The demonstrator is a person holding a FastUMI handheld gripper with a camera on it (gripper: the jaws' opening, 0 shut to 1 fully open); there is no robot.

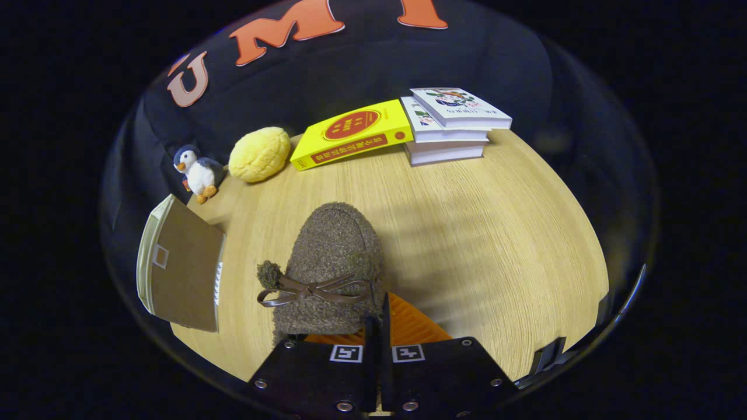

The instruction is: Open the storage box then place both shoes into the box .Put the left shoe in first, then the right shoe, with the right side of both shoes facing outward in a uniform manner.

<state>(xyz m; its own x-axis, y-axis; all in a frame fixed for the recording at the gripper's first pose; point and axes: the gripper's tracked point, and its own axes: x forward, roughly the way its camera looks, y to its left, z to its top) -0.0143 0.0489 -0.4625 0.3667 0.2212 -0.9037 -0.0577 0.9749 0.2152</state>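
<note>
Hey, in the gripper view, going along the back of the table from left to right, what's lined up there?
Toy penguin → round yellow plush → yellow book → stack of white books. Nearer, the gripper is closed on the brown fuzzy shoe.

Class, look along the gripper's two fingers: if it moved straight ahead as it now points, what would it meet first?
The gripper is already shut on the brown fuzzy shoe. Beyond its toe lies bare wooden table, then probably the yellow book, though depth is unclear.
</note>
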